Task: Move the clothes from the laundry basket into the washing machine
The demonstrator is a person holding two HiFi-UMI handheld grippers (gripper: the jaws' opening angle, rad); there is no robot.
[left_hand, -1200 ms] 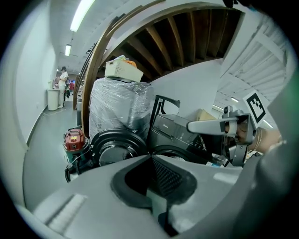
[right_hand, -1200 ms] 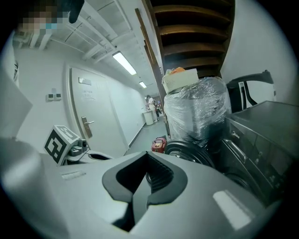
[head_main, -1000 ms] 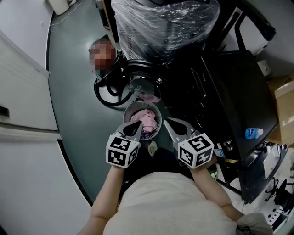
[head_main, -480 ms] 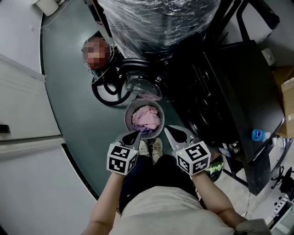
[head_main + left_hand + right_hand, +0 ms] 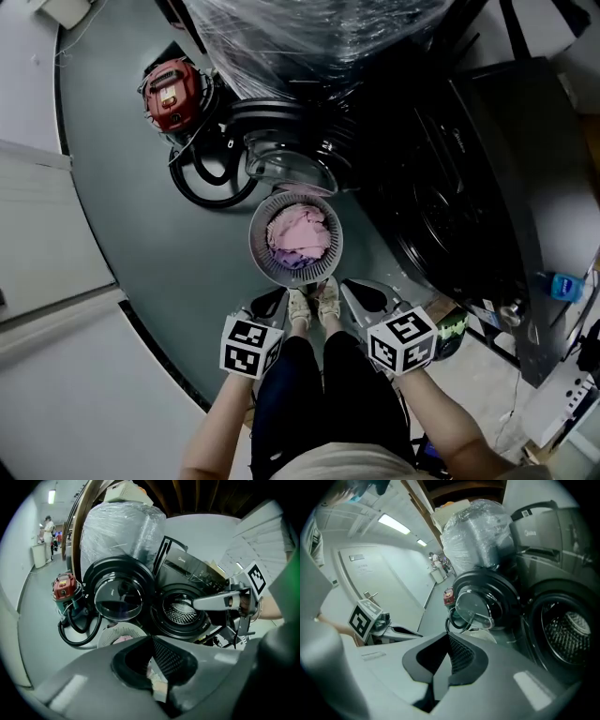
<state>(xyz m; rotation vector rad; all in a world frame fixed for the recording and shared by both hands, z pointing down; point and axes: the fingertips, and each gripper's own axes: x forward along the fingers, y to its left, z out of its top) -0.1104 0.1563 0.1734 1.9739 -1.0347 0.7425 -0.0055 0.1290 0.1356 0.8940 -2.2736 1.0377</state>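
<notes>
Both pairs of fingers are pressed together, gripping nothing, on the left gripper (image 5: 274,300) and the right gripper (image 5: 356,291); just ahead, between them, sits the basket (image 5: 257,246) of pink clothes (image 5: 298,232); beyond to the right, the washing machine (image 5: 180,612) stands open; better to spread one pair before dipping straight down into the heap.

Swung-out door (image 5: 284,172) flanks basket (image 5: 256,239) — drum mouth (image 5: 567,637) unobstructed.
</notes>
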